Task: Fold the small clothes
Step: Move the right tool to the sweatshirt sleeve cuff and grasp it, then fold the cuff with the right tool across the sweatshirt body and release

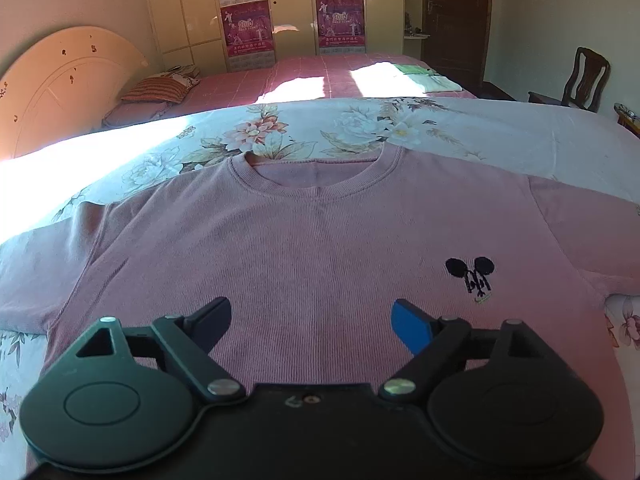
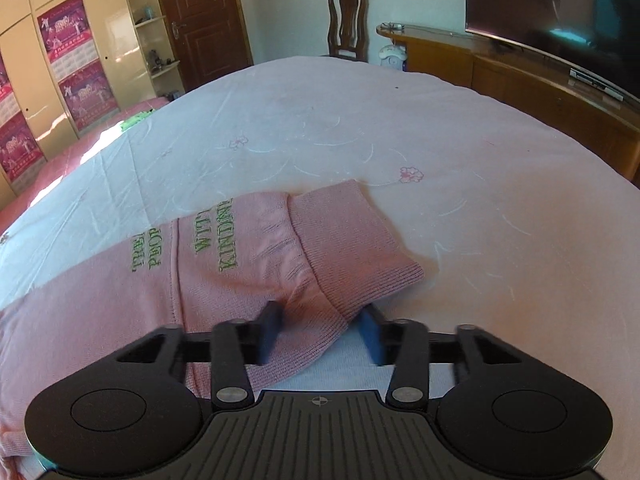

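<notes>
A pink sweater (image 1: 320, 248) lies front-up and spread flat on a bed under a floral quilt (image 1: 280, 132), its round collar (image 1: 316, 178) pointing away from the left wrist camera. Its left-hand sleeve (image 1: 44, 264) stretches out toward the edge of the view, and a small black embroidered mouse-head mark (image 1: 472, 276) sits on the chest toward the right. The left claw (image 1: 312, 320) hovers low over the lower chest of the sweater with its jaws set wide, one black pad and one blue pad well apart and nothing between them. Behind, there is a second bed with a pink sheet (image 1: 304, 76), a striped pillow (image 1: 160, 88), a cream headboard (image 1: 68, 76), a wardrobe with red calendars (image 1: 248, 20), a dark door (image 1: 456, 12) and a wooden chair (image 1: 584, 80). In the right wrist view, the other sleeve (image 2: 248, 256) lies across the pale quilt, with green stitched lettering (image 2: 212, 236) on it and a ribbed cuff (image 2: 352, 248) at its end. The right claw (image 2: 320, 336) is at the sleeve's near edge, half open, its black pad on one side of the cuff's lower corner and its blue pad on the other; whether they touch the knit cannot be told. Farther right stand a cabinet (image 2: 520, 76) and a dark television (image 2: 552, 8).
</notes>
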A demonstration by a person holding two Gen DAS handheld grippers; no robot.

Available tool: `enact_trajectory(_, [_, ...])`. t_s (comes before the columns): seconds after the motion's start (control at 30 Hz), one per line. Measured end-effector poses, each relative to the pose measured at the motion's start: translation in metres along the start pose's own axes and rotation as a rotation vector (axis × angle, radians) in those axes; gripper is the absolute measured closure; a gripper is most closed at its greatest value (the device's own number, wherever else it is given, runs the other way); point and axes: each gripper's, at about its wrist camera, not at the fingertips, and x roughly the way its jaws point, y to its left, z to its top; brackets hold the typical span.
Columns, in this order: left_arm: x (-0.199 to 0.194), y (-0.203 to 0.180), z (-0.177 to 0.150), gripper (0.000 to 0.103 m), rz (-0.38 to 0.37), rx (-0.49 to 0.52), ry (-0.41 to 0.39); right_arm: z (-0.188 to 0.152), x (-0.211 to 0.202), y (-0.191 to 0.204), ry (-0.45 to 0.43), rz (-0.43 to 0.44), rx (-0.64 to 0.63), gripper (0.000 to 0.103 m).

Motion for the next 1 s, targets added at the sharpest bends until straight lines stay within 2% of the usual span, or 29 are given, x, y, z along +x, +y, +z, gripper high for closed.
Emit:
enact_trajectory(0.07, [0.001,0.002,0.000,0.022,-0.010,-0.002,0.009,0.002,0.001,0.001,-0.011,0.007,0.000,0.076])
enact_trajectory(0.1, [0.000,0.002,0.000,0.022,-0.007,-0.003,0.009,0.003,0.001,0.003,-0.019,0.009,-0.013,0.086])
enact_trajectory(0.13, [0.000,0.003,0.000,0.022,-0.005,-0.002,0.007,0.004,-0.001,0.006,-0.030,0.012,-0.021,0.090])
enact_trajectory(0.23, [0.000,0.007,0.001,0.024,0.000,-0.013,0.012,0.006,-0.011,0.019,-0.068,0.051,-0.054,0.091])
enact_trajectory(0.3, [-0.001,0.012,0.003,0.024,-0.007,-0.032,0.019,0.010,-0.018,0.037,-0.100,0.114,-0.086,0.092])
enact_trajectory(0.4, [-0.005,0.021,0.007,0.026,-0.038,-0.062,0.011,0.008,-0.039,0.082,-0.146,0.215,-0.173,0.092])
enact_trajectory(0.5, [-0.010,0.033,0.011,0.026,-0.028,-0.083,-0.009,-0.003,-0.062,0.141,-0.177,0.354,-0.271,0.092])
enact_trajectory(0.63, [-0.018,0.053,0.012,0.026,0.003,-0.111,-0.037,-0.042,-0.092,0.227,-0.187,0.549,-0.439,0.092])
enact_trajectory(0.73, [-0.020,0.068,0.010,0.024,0.021,-0.118,-0.044,-0.084,-0.098,0.283,-0.142,0.661,-0.524,0.092])
enact_trajectory(0.8, [-0.018,0.078,0.009,0.024,0.024,-0.121,-0.035,-0.114,-0.092,0.311,-0.069,0.721,-0.549,0.092])
enact_trajectory(0.87, [-0.015,0.086,0.007,0.023,0.010,-0.127,-0.029,-0.144,-0.089,0.339,0.006,0.757,-0.612,0.092])
enact_trajectory(0.93, [-0.011,0.093,0.007,0.021,-0.016,-0.136,-0.022,-0.166,-0.089,0.355,0.041,0.759,-0.663,0.090])
enact_trajectory(0.97, [-0.009,0.096,0.007,0.019,-0.039,-0.147,-0.018,-0.175,-0.089,0.362,0.067,0.764,-0.680,0.088])
enact_trajectory(1.0, [-0.007,0.098,0.008,0.017,-0.067,-0.162,-0.014,-0.178,-0.090,0.362,0.078,0.775,-0.676,0.070])
